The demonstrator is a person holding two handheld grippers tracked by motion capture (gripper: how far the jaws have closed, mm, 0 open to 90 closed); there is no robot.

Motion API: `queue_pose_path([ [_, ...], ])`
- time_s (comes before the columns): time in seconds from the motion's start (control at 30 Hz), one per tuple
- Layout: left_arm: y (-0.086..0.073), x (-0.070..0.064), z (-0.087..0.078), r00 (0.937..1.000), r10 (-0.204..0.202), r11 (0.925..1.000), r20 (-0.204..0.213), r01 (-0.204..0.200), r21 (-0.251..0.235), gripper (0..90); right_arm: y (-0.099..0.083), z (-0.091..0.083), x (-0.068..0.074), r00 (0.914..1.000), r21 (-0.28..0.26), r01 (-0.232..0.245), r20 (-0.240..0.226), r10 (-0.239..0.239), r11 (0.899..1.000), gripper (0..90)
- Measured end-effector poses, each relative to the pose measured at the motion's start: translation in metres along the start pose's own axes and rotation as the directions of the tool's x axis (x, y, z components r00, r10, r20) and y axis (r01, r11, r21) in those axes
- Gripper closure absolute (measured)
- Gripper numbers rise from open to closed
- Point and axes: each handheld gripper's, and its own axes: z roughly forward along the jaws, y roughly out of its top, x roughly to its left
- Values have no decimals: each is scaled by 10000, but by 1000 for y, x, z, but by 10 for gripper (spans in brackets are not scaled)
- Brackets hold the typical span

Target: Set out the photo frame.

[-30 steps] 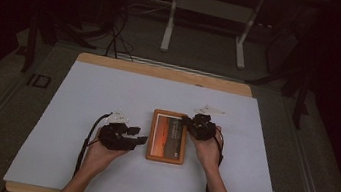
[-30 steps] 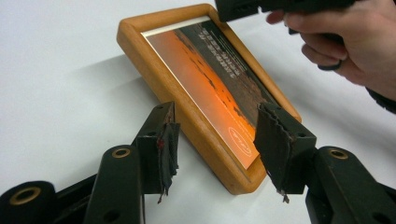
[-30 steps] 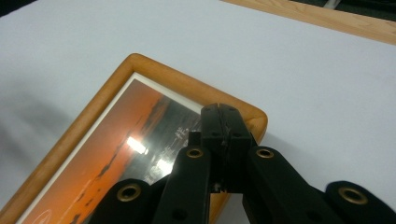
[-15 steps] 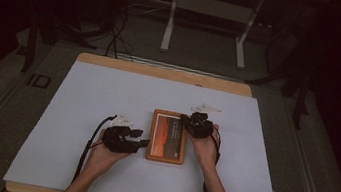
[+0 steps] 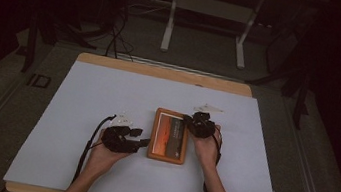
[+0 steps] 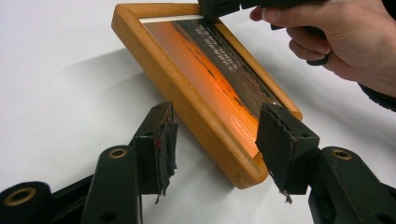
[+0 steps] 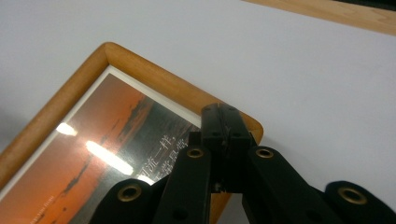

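Note:
A wooden picture frame (image 5: pixel 169 135) with an orange sunset print lies flat on the white table cover, mid-table. My left gripper (image 5: pixel 140 145) is open at the frame's near left corner. In the left gripper view that corner of the frame (image 6: pixel 187 100) sits between the spread jaws of the left gripper (image 6: pixel 219 147), and its pads (image 6: pixel 166 140) stand clear of the wood. My right gripper (image 5: pixel 190 122) is shut, its tips resting on the frame's far right corner. The right gripper view shows the closed right gripper (image 7: pixel 224 119) over the frame (image 7: pixel 93 154), nothing between the jaws.
The white cover (image 5: pixel 83 94) spans the wooden table (image 5: pixel 161 72). Small pale scraps lie beyond the right gripper (image 5: pixel 210 106) and near the left one (image 5: pixel 124 116). A cable (image 5: pixel 90 143) trails from the left gripper. A hand (image 6: pixel 336 42) holds the right gripper. A metal stand (image 5: pixel 210 11) is on the floor behind.
My left gripper has slid a little to the right, up to the frame's corner. The right gripper and the frame have hardly moved.

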Motion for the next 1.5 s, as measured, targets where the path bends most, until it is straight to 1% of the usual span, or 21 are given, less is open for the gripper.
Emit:
queue_pose_path([
  [0.07,0,-1,1,10000,-49,10000,31,49,-30,471,-1,0,-2,10000,18,-83,23,83,10000,900],
  [0.13,1,-3,1,9992,-258,9996,299,262,-118,457,-2,0,-3,9999,18,-124,23,124,9999,900],
  [0.17,2,-5,1,9993,-237,9995,278,242,-178,447,-2,1,-3,9999,15,-158,26,158,9999,900],
  [0.23,5,-12,2,9998,-58,9997,189,62,-222,415,-3,1,-5,9997,38,-231,57,230,9997,900],
  [0.37,7,-22,5,9997,152,9996,176,-148,-232,372,-8,4,-12,9987,134,-483,138,481,9987,900],
  [0.43,7,-23,8,9997,41,9999,236,-37,-138,363,-10,4,-14,9980,186,-625,142,622,9979,900],
  [0.5,7,-23,9,9995,-23,9999,316,28,-152,360,-11,5,-15,9980,212,-616,172,613,9979,900],
  [0.53,6,-26,12,9998,-59,9999,201,61,-121,360,-12,5,-15,9978,243,-640,193,635,9977,900],
  [0.57,6,-26,14,9998,-59,9999,168,61,-98,334,-14,7,-18,9968,332,-772,213,765,9965,900],
  [0.63,5,-28,17,9998,-158,9999,142,159,-43,308,-17,9,-19,9962,422,-836,264,826,9956,900],
  [0.7,4,-30,20,9998,-199,9998,76,199,10,286,-18,8,-20,9957,361,-912,202,905,9952,900],
  [0.77,4,-33,23,9996,-261,9997,55,261,35,276,-17,8,-19,9962,401,-838,267,827,9957,900],
  [0.9,3,-38,29,9997,-256,9997,-58,256,57,243,-17,8,-20,9959,393,-887,232,878,9953,900],
  [0.97,2,-43,36,9994,-313,9994,-140,315,154,227,-18,8,-20,9958,367,-894,228,886,9953,900],
  [1.07,3,-46,42,9987,-470,9987,-172,474,209,227,-18,8,-20,9958,375,-891,219,884,9953,900],
  [1.2,5,-49,51,9983,-530,9982,-226,537,285,246,-18,8,-20,9960,375,-880,218,872,9954,900],
  [1.23,5,-50,53,9983,-547,9979,-222,555,340,278,-18,8,-20,9958,358,-894,217,886,9954,900],
  [1.3,5,-52,56,9975,-605,9977,-359,615,269,289,-18,8,-20,9958,363,-894,224,886,9953,900],
  [1.37,4,-54,59,9970,-695,9972,-350,703,244,315,-18,8,-20,9958,362,-892,217,885,9954,900],
  [1.4,4,-55,61,9966,-714,9972,-418,723,197,324,-18,8,-20,9958,352,-894,214,887,9954,900],
  [1.5,3,-55,64,9953,-900,9958,-360,906,161,346,-18,8,-20,9956,345,-915,212,908,9952,900],
])
